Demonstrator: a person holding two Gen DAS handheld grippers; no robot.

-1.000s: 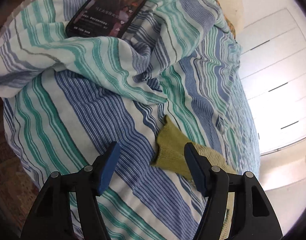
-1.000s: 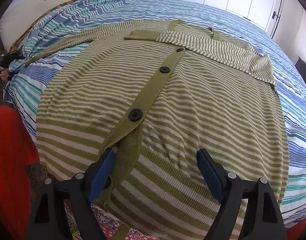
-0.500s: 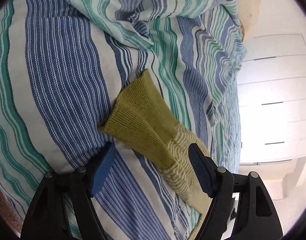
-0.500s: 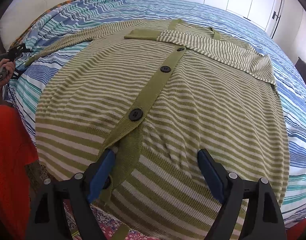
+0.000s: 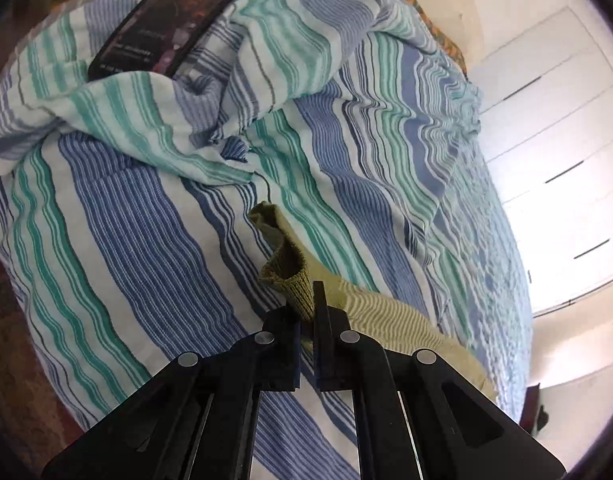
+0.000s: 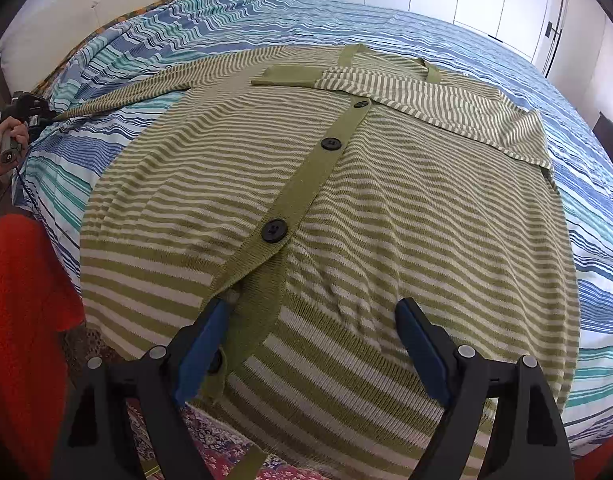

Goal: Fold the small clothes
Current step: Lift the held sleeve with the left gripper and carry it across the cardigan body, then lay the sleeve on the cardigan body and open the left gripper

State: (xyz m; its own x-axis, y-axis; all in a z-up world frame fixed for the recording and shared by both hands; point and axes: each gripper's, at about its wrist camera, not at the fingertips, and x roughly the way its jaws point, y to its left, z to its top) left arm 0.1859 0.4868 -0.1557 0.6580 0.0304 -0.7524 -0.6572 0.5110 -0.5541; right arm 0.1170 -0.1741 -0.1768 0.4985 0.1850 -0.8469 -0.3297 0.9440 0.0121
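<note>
Olive-and-cream striped knit cardigan lies flat and buttoned on the blue, teal and white striped bed cover, one sleeve folded across the chest. The left gripper has its jaws together, clamped on the plain olive ribbed cuff of the other sleeve, raised off the cover. The right gripper hovers over the hem, jaws wide apart, holding nothing. A black smartphone rests on the rumpled cover.

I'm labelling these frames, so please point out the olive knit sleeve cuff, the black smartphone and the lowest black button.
Olive knit sleeve cuff (image 5: 284, 268), left wrist view, ribbed fold.
Black smartphone (image 5: 166, 20), left wrist view, screen centre.
Lowest black button (image 6: 274, 231), right wrist view, button face.
</note>
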